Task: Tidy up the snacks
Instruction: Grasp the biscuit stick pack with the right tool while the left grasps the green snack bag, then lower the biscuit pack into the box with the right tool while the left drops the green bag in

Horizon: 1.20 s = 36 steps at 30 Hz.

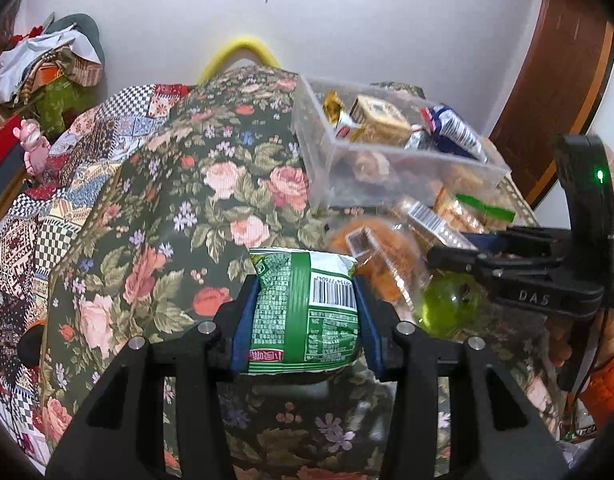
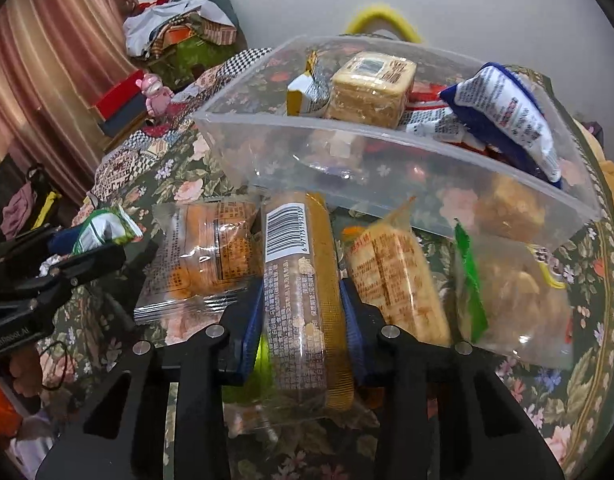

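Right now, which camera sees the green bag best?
The left wrist view: the green bag fills its middle, pinched in the left tongs. The right wrist view shows only a crumpled end at its left.

A floral tablecloth (image 2: pixel 567 400) carries a clear plastic bin (image 2: pixel 347 160) and wrapped snack packets (image 2: pixel 395 276) beside it.

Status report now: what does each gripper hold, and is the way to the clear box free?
Left gripper shut on green snack bag. Right gripper shut on gold-edged packet. Clear box part full, open top. Loose packets in front.
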Motion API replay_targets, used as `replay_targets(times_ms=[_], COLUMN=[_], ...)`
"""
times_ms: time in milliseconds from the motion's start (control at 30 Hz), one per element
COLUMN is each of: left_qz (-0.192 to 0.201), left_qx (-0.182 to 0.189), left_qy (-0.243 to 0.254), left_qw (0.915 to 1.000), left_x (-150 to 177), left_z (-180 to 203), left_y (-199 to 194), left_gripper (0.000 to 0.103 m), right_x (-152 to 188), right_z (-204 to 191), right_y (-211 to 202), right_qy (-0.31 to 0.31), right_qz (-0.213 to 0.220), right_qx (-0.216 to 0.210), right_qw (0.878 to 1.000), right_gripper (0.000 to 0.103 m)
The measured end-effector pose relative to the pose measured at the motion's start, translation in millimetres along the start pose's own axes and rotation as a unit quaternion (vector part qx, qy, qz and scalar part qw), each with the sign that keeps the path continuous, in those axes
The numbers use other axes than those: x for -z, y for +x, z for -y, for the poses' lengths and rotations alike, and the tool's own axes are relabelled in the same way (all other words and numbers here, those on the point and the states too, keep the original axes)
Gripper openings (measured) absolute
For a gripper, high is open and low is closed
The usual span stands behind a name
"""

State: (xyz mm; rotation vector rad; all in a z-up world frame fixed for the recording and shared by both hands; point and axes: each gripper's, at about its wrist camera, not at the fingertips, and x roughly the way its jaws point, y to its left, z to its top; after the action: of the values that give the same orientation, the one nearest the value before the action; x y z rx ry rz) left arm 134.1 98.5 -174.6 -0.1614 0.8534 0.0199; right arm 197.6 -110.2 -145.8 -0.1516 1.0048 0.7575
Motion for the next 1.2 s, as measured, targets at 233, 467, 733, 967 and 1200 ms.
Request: replay_targets(times_ms=[233,467,733,967,1200], left_qz=[0.028,0.048,0.064,0.067,0.057], left_qx=[0.005,0.020,0.030,0.030,0.028], left_qy=[0.007,0.012,0.028,0.028,0.020], left_qw=[0.9996,0.9986,0.9971,0.9969,0.9978], left_x=[-17,-37,-71,-100,-123], left_z=[12,27,46,53,56], left_y=[-17,-21,-11,10,37], left_gripper=[0.046,0.046,0.046,0.046,0.046], right_x=[3,-8,-29,-54,-80], right_z=[3,8,18,30,42], right_y=[-35,-61,-75,-66,-47], right_qy=[0.005,0.011,0.022,0.036,0.047], right_qz=[0.041,0.082,0.122,0.138,0.136], right_qx=[0.005,0.014,0.032,0.041,0.058], right_qw=[0.999,0.996,0.992,0.989,0.988], right_gripper=[0.033,0.033,0.033,0.034,0.033])
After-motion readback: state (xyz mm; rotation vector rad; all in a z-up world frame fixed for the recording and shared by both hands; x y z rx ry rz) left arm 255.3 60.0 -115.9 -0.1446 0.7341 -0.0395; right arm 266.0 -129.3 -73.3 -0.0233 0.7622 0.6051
